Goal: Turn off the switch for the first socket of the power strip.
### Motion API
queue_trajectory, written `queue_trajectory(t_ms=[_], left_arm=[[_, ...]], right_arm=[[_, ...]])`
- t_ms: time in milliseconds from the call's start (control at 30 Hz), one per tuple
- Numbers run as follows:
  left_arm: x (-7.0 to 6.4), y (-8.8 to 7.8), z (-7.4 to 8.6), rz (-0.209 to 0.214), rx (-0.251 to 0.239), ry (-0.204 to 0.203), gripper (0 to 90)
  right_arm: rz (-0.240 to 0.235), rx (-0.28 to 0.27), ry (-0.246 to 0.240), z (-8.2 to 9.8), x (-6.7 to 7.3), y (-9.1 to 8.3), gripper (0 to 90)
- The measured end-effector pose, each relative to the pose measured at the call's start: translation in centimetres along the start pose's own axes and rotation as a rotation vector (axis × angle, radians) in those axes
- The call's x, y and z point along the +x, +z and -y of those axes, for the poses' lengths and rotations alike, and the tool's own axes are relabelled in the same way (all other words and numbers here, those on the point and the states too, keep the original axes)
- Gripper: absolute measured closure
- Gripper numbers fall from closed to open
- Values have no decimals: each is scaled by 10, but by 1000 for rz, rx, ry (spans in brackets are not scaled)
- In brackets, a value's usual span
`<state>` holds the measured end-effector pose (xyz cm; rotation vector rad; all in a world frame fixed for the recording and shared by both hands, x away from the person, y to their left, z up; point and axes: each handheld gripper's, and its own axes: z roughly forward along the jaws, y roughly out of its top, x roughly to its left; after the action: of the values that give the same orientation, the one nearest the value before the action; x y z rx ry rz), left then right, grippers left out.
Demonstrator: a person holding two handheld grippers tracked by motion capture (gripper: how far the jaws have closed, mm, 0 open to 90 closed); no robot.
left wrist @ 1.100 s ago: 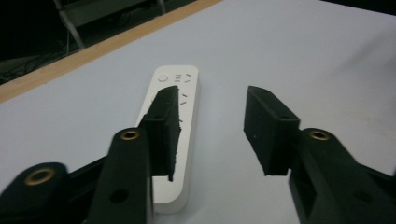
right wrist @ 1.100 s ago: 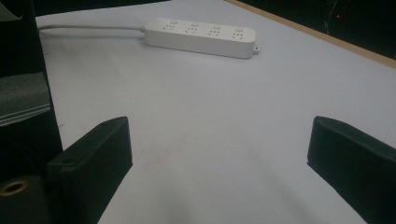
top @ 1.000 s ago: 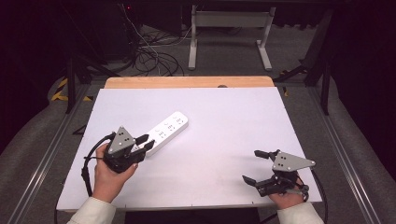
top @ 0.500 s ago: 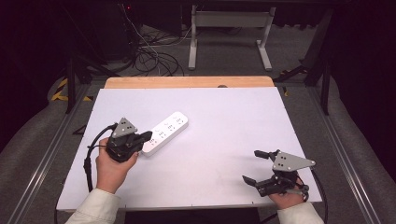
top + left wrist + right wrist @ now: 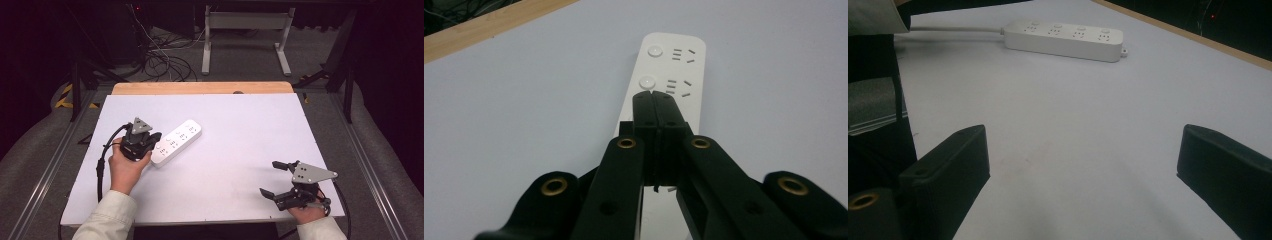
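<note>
Here the left gripper [image 5: 654, 97], jaws pressed together on nothing, points at a round switch on the long white plastic power strip [image 5: 176, 142], beside it. A skewed push could slide the strip. The right gripper [image 5: 279, 178] sits spread, well apart.

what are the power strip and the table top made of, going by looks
Power strip: likely white moulded plastic, smooth and slightly glossy, with rounded corners and raised round buttons.
Table top: a matte white sheet or laminate, no glare; the bare strip along the far edge looks like light wood.
</note>
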<state>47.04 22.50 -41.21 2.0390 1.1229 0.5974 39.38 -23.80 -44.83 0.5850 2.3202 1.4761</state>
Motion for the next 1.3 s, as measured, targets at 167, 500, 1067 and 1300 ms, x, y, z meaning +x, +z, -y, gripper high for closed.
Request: queue_trajectory(t_ms=[167, 500, 1067, 1300], left_arm=[[4, 8, 1, -11, 28, -13, 900], [9, 22, 3, -21, 113, -47, 900], [15, 38, 7, 8, 238, -73, 900], [14, 41, 9, 5, 239, -63, 900]], right_arm=[[-4, 0, 3, 0, 0, 1, 67], [-7, 4, 1, 1, 0, 1, 67], [-10, 14, 1, 1, 0, 2, 67], [-12, 11, 1, 1, 0, 2, 67]])
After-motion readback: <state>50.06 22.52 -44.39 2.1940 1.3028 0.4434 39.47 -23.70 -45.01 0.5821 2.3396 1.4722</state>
